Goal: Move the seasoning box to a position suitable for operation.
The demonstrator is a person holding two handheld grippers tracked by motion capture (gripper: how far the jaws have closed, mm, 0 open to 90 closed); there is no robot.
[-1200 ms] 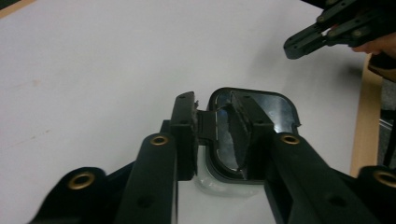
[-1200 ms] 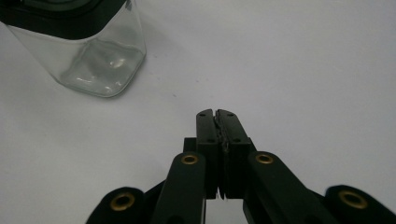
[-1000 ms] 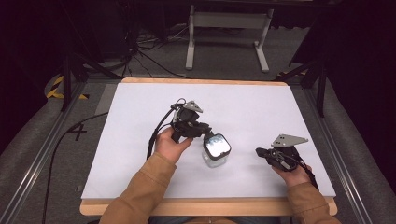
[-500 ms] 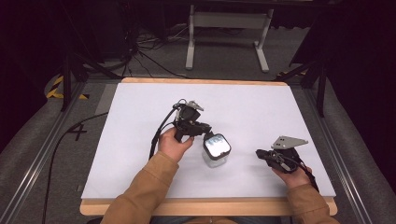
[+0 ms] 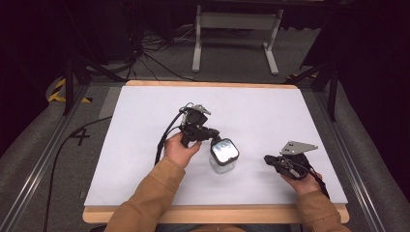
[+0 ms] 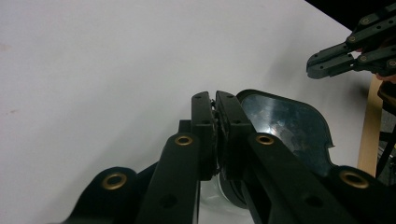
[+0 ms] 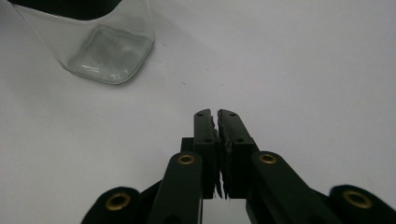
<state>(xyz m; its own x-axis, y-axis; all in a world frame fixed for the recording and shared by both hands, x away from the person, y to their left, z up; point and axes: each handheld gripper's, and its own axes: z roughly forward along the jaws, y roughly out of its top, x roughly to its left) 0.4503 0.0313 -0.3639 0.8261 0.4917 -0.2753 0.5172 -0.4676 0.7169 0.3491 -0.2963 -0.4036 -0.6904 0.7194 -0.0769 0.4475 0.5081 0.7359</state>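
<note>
Jar (image 5: 224,157) stands on table (image 5: 145,159), near front edge, about middle. Left gripper (image 5: 212,136) just left of jar, touching its lid (image 6: 289,126). Right gripper (image 5: 267,159) right of jar, apart from it.

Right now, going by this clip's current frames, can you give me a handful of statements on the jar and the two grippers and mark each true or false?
1. The glass jar stands on the white table. True.
2. The right gripper grips the jar. False: it sits apart from the jar, to its right, fingers closed on nothing.
3. The left gripper is at the jar's top edge. True: its fingers are pressed together right beside the lid's rim; whether they pinch it cannot be told.
4. The jar lies on its side. False: it is upright, lid up.
5. The jar is full of dark liquid. False: its clear base looks empty.
</note>
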